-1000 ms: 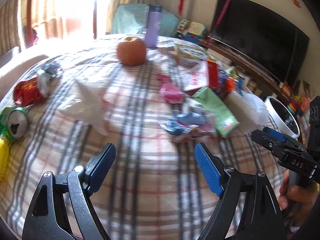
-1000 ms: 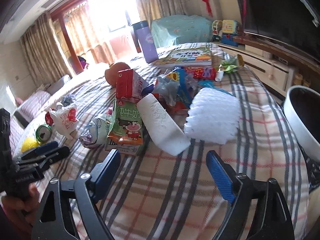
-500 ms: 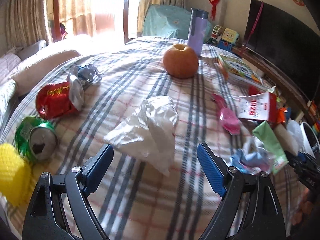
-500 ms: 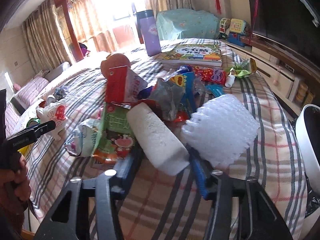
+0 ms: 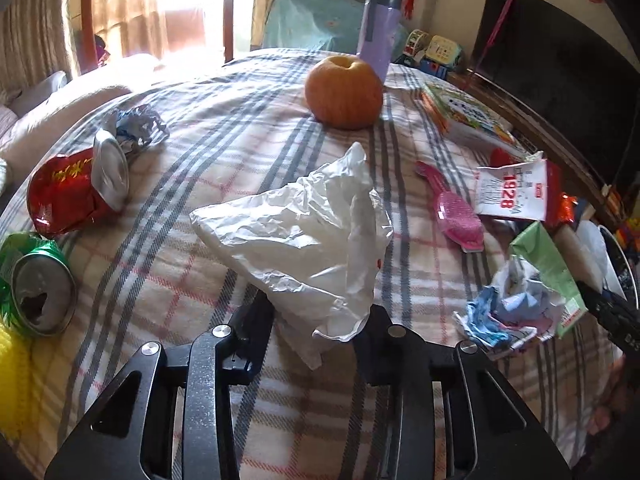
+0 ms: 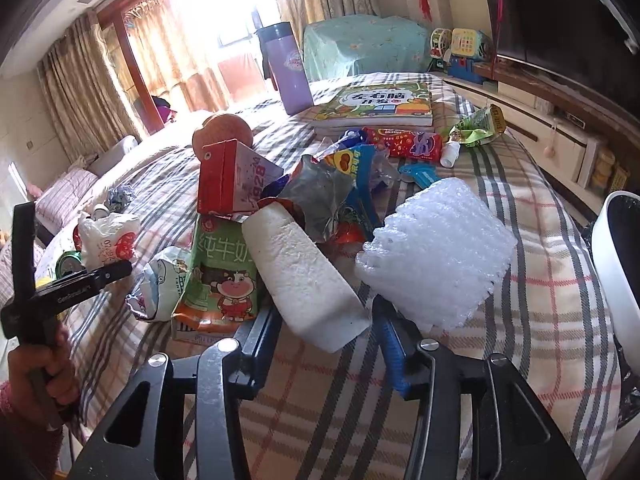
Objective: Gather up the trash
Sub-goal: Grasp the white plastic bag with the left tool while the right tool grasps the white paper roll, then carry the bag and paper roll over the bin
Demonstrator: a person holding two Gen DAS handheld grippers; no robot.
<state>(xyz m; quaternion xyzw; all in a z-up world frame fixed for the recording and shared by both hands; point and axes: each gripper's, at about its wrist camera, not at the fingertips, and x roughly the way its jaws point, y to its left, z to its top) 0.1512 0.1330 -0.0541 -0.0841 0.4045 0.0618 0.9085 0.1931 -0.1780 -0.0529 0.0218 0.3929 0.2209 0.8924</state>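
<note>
My left gripper (image 5: 320, 320) is shut on a crumpled white plastic bag (image 5: 304, 236) on the plaid blanket (image 5: 224, 148); the bag hides the fingertips. My right gripper (image 6: 326, 328) is shut on the near end of a white foam block (image 6: 300, 272) that lies in a heap of trash. The heap holds a green milk carton (image 6: 220, 276), a red-and-white carton (image 6: 232, 180), snack wrappers (image 6: 340, 188) and bubble wrap (image 6: 436, 252). The left gripper with the bag also shows in the right wrist view (image 6: 108, 240).
A crushed red can (image 5: 72, 192), a green can (image 5: 36, 284), a yellow object (image 5: 12, 380) and crumpled foil (image 5: 140, 124) lie at the left. An orange (image 5: 344, 92), purple bottle (image 5: 380, 32), books (image 6: 380, 104) and pink brush (image 5: 452, 208) sit farther back. A white bin (image 6: 616, 264) stands at right.
Both grippers have closed: the left around the white plastic bag, the right around the foam block. Both moved forward to their objects over the last second.
</note>
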